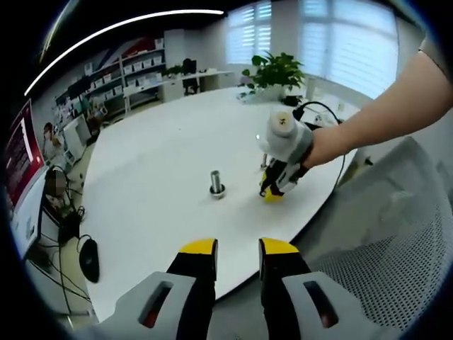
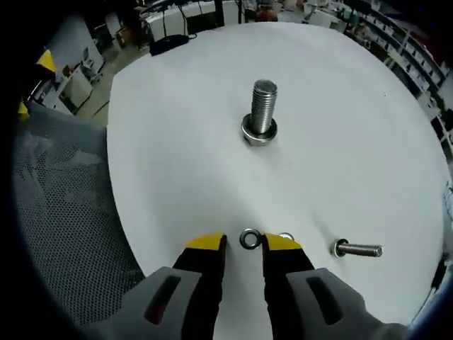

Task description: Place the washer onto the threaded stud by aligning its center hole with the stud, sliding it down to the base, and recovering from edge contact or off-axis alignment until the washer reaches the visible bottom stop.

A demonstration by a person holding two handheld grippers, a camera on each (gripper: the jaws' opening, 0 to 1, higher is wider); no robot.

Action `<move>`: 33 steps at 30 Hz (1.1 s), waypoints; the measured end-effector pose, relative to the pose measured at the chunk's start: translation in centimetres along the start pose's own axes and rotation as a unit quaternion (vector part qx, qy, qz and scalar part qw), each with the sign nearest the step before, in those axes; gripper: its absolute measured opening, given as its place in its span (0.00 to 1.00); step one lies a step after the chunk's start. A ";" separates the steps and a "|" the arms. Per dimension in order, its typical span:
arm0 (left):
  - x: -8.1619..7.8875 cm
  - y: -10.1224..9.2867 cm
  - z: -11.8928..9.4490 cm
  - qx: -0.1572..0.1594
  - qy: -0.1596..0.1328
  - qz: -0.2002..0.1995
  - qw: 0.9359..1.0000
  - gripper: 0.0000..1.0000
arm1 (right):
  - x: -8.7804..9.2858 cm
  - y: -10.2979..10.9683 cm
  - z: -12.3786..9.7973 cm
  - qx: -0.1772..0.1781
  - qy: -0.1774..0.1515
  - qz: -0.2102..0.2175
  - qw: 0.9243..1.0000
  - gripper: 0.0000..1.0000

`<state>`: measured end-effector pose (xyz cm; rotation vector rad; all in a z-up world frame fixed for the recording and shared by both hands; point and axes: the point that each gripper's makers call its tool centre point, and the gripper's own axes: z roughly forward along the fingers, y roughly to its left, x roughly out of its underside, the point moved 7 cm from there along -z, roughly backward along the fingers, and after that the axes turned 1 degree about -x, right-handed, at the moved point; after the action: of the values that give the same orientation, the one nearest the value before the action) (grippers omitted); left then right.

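Taking the upright threaded stud (image 2: 262,108) as the landmark, and reading the right gripper view from left to right: a mesh chair back (image 2: 60,212) lies well off to the stud's left beyond the edge of the round white table (image 2: 177,142); the stud itself stands near the table's middle on a hexagonal base, its thread bare. Nearer the camera than the stud, the right gripper (image 2: 244,244) sits low over the table, its yellow-tipped jaws narrowly parted with the washer (image 2: 249,239) lying flat between the tips; whether the tips already touch it I cannot tell. A second small ring (image 2: 286,236) peeps out just behind the right-hand jaw, and a loose bolt (image 2: 357,249) lies on its side further right, well apart from the stud. In the left gripper view the stud (image 1: 216,183) shows small at mid-table, the right gripper (image 1: 276,185) is down at the surface to its right, held by a person's hand (image 1: 322,145), and the left gripper (image 1: 237,248) hangs back at the table's near edge, jaws narrowly apart and holding nothing. By my judgement the step in hand is the pickup: the washer is not yet lifted. Next the jaws should close on its rim, raise it, carry it above the stud's tip, level its hole with the axis and lower it to the base.
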<state>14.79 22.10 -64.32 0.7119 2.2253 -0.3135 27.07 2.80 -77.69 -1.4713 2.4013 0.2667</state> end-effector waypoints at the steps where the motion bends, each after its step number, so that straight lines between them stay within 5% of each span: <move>1: 0.0 0.0 0.0 0.000 -0.001 0.000 1.000 0.21 | 0.0 0.1 0.0 -0.002 0.001 -0.003 1.000 0.20; 14: 0.1 0.0 0.0 -0.002 0.003 -0.001 1.000 0.21 | -0.9 0.0 0.2 -0.040 0.081 -0.119 0.989 0.19; 24: 0.1 0.0 0.0 -0.001 0.005 0.000 1.000 0.21 | -1.6 0.2 0.6 -0.036 0.123 -0.153 0.980 0.16; 33: 0.1 0.0 0.1 -0.001 0.007 0.001 1.000 0.21 | -1.7 0.3 0.5 -0.034 0.135 -0.146 0.979 0.16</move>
<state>14.77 22.16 -64.46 0.7162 2.2383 -0.3056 27.57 4.48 -77.54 -1.9776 2.3484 0.0838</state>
